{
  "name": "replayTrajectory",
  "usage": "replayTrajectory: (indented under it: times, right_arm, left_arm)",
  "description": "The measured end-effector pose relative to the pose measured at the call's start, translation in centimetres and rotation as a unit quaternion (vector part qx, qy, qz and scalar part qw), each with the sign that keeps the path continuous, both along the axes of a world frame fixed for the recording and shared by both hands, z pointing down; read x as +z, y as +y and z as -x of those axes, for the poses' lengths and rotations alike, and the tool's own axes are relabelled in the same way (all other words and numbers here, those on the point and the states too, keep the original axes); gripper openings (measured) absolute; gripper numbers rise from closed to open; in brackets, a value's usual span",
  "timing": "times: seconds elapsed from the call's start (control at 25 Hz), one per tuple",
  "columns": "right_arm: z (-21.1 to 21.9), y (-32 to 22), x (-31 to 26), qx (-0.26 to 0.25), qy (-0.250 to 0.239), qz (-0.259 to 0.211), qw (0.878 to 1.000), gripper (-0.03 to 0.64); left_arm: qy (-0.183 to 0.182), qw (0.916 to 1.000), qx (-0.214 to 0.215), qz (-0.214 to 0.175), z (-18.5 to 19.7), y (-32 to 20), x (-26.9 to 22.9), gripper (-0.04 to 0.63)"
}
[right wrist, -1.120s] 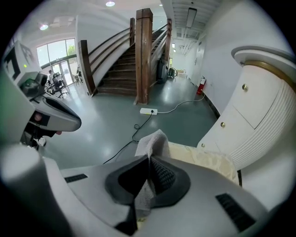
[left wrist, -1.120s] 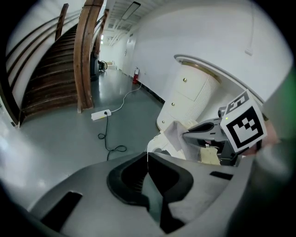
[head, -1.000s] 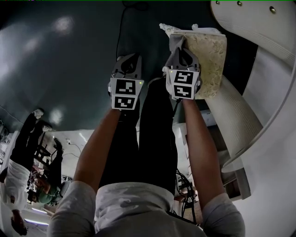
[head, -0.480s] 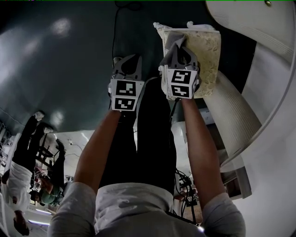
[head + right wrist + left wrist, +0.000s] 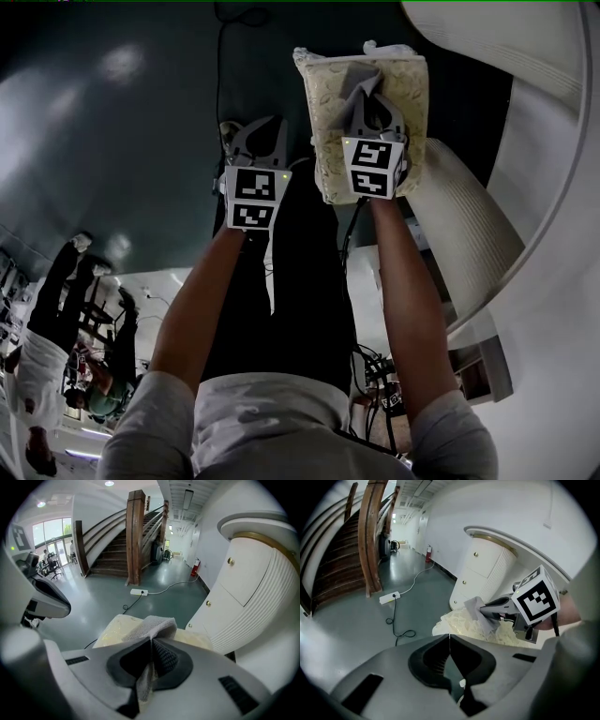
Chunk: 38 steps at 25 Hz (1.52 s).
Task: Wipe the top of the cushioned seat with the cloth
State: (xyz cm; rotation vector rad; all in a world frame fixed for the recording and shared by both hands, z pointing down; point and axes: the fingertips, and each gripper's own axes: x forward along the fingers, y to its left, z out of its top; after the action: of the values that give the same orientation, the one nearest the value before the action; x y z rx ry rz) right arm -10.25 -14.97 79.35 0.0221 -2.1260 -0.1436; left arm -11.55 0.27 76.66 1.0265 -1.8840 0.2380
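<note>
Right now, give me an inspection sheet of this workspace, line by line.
Surface: glossy dark green floor, light reflections on it.
Job's things: cream patterned cushioned seat; grey cloth bunched on its top.
Clutter: nothing seen.
Grippers: right gripper shut on the grey cloth, over the seat; left gripper shut, empty, beside the seat.
Cables: white power strip on the floor; black cable looped near it.
Surroundings: wooden staircase, white ribbed cabinet, red fire extinguisher.
</note>
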Motion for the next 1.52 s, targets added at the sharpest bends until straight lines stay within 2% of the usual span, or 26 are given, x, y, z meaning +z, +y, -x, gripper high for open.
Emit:
replayTrajectory:
  times: [1.24,1.52]
  right_arm:
    - [-2.3,-11.5,0.1,0.078,0.004,-0.007,0.997,0.014]
    - [-2.6,-13.8,-2.1,0.106,0.01,-0.008,0.994,0.014]
  left_arm:
    - [0.002,0.9996,0.026,0.007,-2.0,-8.2,-0.4,0.018]
    - [-0.002,0.9995,0.029,0.009,-1.4,-9.3,-3.1,0.017]
